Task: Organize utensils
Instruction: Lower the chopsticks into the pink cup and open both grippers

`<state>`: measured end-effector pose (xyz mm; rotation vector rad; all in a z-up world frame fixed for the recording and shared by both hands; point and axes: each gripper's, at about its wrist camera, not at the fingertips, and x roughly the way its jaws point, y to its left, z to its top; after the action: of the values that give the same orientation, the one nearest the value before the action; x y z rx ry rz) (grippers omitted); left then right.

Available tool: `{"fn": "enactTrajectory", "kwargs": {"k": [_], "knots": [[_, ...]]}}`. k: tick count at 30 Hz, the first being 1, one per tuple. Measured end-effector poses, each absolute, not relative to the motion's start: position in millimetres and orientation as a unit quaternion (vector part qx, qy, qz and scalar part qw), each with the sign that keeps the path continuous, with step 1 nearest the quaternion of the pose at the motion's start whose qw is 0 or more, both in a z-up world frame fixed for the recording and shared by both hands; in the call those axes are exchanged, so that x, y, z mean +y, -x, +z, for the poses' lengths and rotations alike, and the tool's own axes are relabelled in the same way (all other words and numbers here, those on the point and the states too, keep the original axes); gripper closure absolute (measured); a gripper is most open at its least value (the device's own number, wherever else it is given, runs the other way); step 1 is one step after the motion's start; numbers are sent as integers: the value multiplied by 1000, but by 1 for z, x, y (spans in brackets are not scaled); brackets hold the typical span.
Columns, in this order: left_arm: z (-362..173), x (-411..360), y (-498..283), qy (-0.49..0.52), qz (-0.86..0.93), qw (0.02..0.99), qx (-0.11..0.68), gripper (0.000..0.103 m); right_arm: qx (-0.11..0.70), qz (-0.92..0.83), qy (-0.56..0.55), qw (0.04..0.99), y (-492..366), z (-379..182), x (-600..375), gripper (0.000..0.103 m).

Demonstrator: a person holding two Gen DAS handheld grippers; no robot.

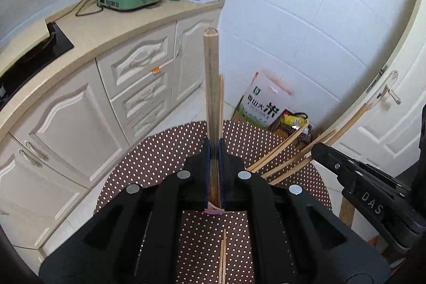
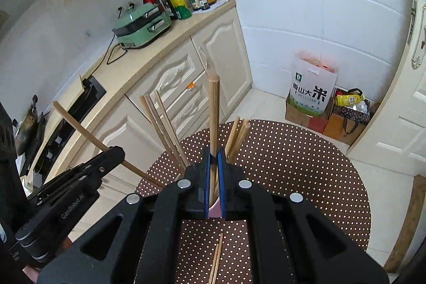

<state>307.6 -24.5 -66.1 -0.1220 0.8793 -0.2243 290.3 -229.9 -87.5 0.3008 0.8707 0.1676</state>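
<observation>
**Desk:** What do both wrist cameras show over the dotted tabletop (image 1: 159, 150)?

**Operator:** I have a wooden stick in each hand. The left gripper (image 1: 214, 150) has its fingers clamped on a round wooden stick (image 1: 211, 86) that rises steeply away from the camera. The right gripper (image 2: 214, 158) has its fingers pressed together on a second round stick (image 2: 213, 110), also near upright. Neither pair stands apart.

**Desk:** Where are the rest of the utensils?

**Operator:** Just under the right fingers I see a pink holder (image 2: 215, 206), only its rim showing, and a bundle of chopsticks (image 2: 162, 124) leans out of that spot, with a few more (image 2: 238, 134) fanning the other way. In the left view those same chopsticks (image 1: 293, 148) slant up beside the right gripper. A loose pair (image 2: 217, 257) lies flat on the dotted cloth nearer me.

**Desk:** How far along are we?

**Operator:** I judge it about midway. Most chopsticks appear to be standing in the holder. The two sticks I hold seem poised above it, though I cannot tell whether their lower ends are already inside, since the fingers hide them. Left to do, by my reading: seat both held sticks, let go, then collect the loose pair from the tabletop. The bundle leans loosely, so a careless entry could knock it or tip the holder.
</observation>
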Motion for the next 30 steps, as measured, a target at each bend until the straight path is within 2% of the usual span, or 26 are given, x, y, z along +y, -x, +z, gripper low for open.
{"fn": "enactTrajectory", "kwargs": {"k": [14, 20, 28, 30], "knots": [[-115, -30, -325, 46, -102, 869, 482, 97, 467, 80, -151, 868, -305, -124, -221, 99], [-119, -28, -329, 49, -99, 874, 473, 97, 482, 83, -150, 859, -308, -135, -214, 98], [-132, -25, -335, 57, -106, 848, 516, 96, 497, 79, -159, 850, -307, -142, -214, 94], [-133, -25, -334, 53, -108, 847, 518, 96, 498, 80, -168, 847, -307, -142, -216, 85]]}}
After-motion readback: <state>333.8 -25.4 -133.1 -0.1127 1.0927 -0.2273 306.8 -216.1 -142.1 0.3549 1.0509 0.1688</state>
